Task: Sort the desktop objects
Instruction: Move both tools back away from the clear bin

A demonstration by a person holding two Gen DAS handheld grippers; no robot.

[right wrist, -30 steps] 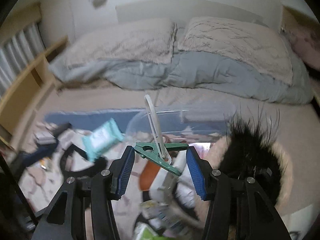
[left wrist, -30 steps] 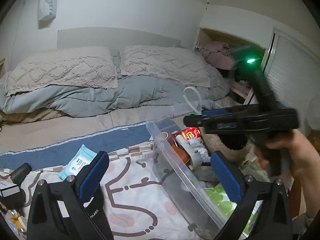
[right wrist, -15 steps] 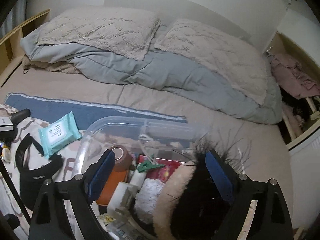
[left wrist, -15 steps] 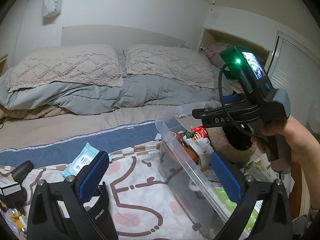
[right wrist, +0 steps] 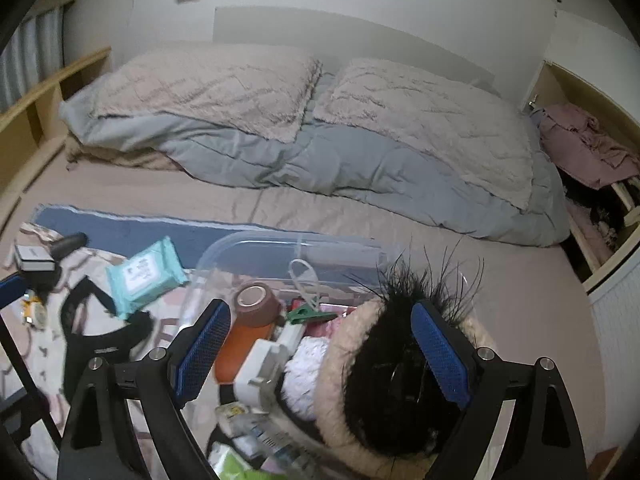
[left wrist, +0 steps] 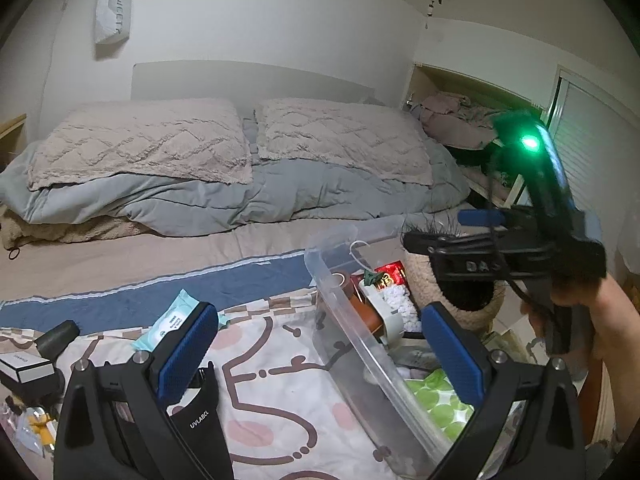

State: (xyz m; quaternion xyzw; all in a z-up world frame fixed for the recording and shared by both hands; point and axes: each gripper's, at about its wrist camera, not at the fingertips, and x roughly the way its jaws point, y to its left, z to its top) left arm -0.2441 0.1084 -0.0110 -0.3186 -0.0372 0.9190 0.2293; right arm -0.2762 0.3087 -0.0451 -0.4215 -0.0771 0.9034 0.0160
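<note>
Bedroom, left wrist view: two pillows (left wrist: 136, 140) on a grey duvet; one clear plastic bin (left wrist: 360, 360) on the patterned sheet, long axis running away from camera. One wipes pack (left wrist: 176, 320) lies left of it. Left gripper (left wrist: 320, 356) jaws apart, empty.

Right wrist view: right gripper (right wrist: 320, 352) jaws wide, holding nothing, above the bin. One green clothes peg (right wrist: 306, 314) lies inside, long axis left-right, beside one brown tape roll (right wrist: 256, 304).

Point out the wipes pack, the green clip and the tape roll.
wipes pack (right wrist: 144, 276), right wrist view, on its white label.
green clip (right wrist: 304, 314), right wrist view, on its body inside the bin.
tape roll (right wrist: 256, 304), right wrist view, on its brown outer side.
</note>
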